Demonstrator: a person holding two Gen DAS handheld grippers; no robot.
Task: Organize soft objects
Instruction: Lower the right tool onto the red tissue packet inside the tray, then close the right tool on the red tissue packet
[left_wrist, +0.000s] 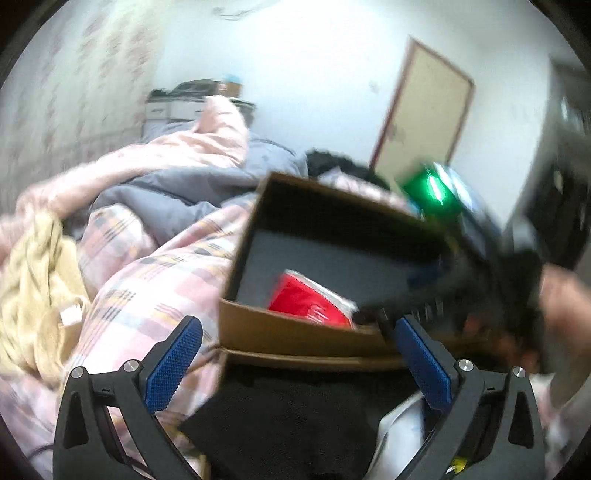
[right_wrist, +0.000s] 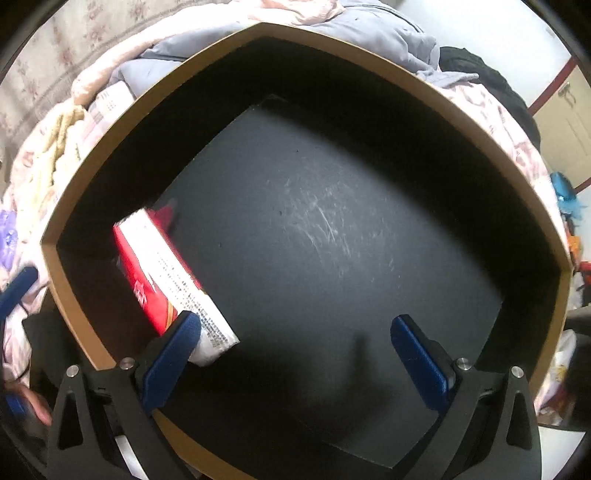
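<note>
Rumpled bed (left_wrist: 155, 266), black-lined box (right_wrist: 110, 122), red packet (right_wrist: 162, 273) inside.

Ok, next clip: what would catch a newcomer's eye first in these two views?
The big open box, brown-rimmed and black inside, fills the right wrist view, sitting on rumpled pink bedding. Inside it, against the left wall, lies a red and white pack, the only thing in there. Both the right gripper and the left gripper are open and hold nothing.

Left view blurred, perhaps motion.
</note>
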